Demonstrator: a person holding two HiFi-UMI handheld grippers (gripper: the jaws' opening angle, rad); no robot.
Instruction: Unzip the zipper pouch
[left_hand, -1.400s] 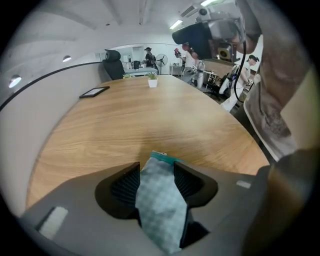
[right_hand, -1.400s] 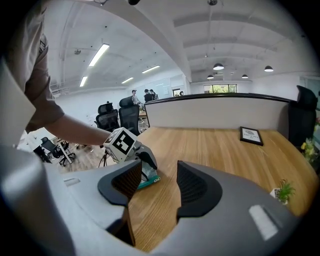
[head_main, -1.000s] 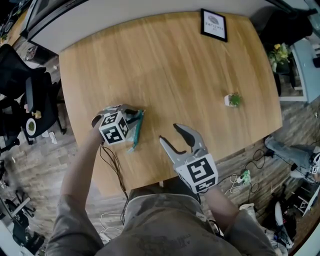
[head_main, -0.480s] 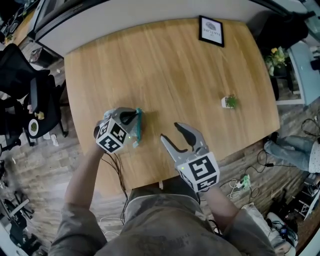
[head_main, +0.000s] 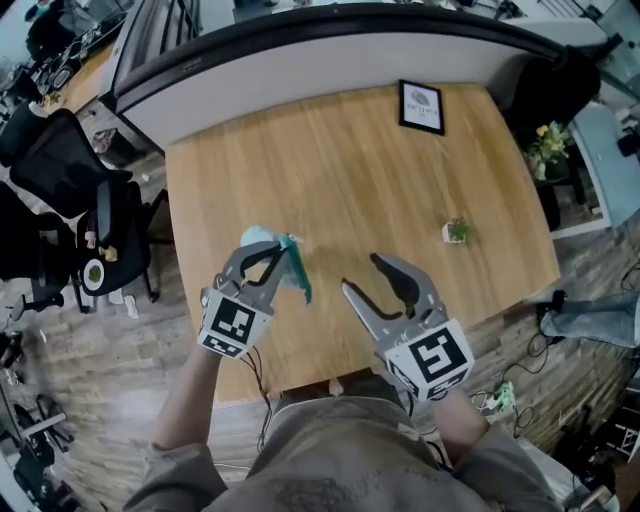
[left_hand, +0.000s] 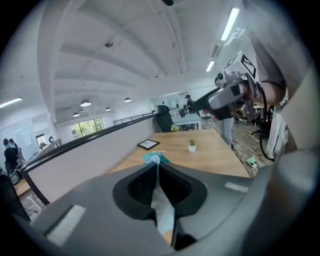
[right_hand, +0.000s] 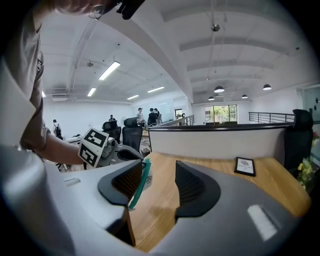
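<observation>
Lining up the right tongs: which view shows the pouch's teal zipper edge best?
The right gripper view: the teal zipper edge runs lengthwise past the open right tongs. Head view: small, at the left tongs, which have just been closing on the pouch. Left gripper view: mostly clamped fabric.

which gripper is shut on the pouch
The left gripper: its jaws have just been closing and now pinch the pouch. On the right gripper they stand wide apart, gripping nothing.
</observation>
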